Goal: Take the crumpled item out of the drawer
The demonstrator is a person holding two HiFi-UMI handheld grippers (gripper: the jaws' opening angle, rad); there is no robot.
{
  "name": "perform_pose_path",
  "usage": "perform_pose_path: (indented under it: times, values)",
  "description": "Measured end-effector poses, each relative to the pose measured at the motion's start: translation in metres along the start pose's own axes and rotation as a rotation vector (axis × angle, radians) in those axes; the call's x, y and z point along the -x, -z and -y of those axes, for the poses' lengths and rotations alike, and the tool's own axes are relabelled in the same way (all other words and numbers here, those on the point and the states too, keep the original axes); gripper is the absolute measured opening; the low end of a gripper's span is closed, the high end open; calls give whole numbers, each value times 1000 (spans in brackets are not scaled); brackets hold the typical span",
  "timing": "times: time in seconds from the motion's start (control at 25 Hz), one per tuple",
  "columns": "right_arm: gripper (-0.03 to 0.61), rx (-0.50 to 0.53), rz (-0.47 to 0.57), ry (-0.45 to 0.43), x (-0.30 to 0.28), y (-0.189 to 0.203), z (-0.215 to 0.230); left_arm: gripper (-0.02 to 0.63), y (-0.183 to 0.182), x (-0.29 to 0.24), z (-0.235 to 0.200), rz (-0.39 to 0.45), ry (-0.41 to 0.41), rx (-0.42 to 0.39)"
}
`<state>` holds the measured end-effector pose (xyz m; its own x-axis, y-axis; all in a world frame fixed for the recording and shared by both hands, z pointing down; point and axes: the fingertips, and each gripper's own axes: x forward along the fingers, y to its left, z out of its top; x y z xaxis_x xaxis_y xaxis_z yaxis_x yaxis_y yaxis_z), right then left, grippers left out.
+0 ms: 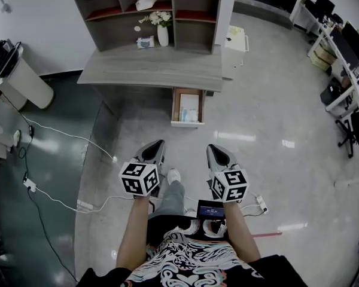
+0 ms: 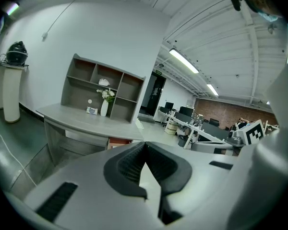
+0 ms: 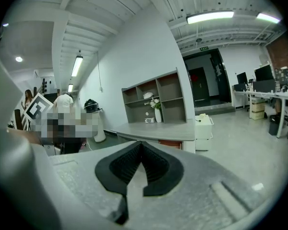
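Left claw [image 1: 157, 143] pinched shut, empty. Right claw [image 1: 213, 149] the same, nothing gripped. Both hover over the glossy floor [image 1: 269, 124], well short of the open drawer [image 1: 175, 105] under the grey bench [image 1: 149, 70]. Pale contents [image 1: 189, 109] lie inside, but the crumpled item can't be picked out.

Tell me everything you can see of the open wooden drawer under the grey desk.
The open wooden drawer is pulled out from under the grey desk, toward the person. Its side walls look brown and its front panel white. Inside lie pale things, too small to tell their shape. The left gripper and right gripper hang short of it.
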<state>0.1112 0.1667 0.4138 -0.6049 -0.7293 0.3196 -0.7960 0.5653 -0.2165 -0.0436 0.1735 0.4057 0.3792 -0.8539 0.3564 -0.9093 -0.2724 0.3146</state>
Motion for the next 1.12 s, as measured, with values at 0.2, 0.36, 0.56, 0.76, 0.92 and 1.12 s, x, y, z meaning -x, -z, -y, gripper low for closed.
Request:
perform_pose_path:
  times: [0.2,0.36,0.56,0.76,0.92,1.12]
  values:
    - [5,55,-76,49,-49,0,30,6,-10,-49,-27,-29,6,8]
    - [5,94,-129,81,-102,-9,48,6,-31,-96,-63,-49,19,28]
    - [5,77,-167,95,-157,-23,63,6,-50,-147,-96,-86,46,53]
    - [5,59,-191,106,-193,-27,75,6,-53,-188,-119,-141,76,56]
    - [5,23,-165,109,-209,-38,80,6,-63,-208,-128,-154,102,45]
    - [5,-23,-160,162,-219,-45,94,6,-67,-221,-139,-172,101,30]
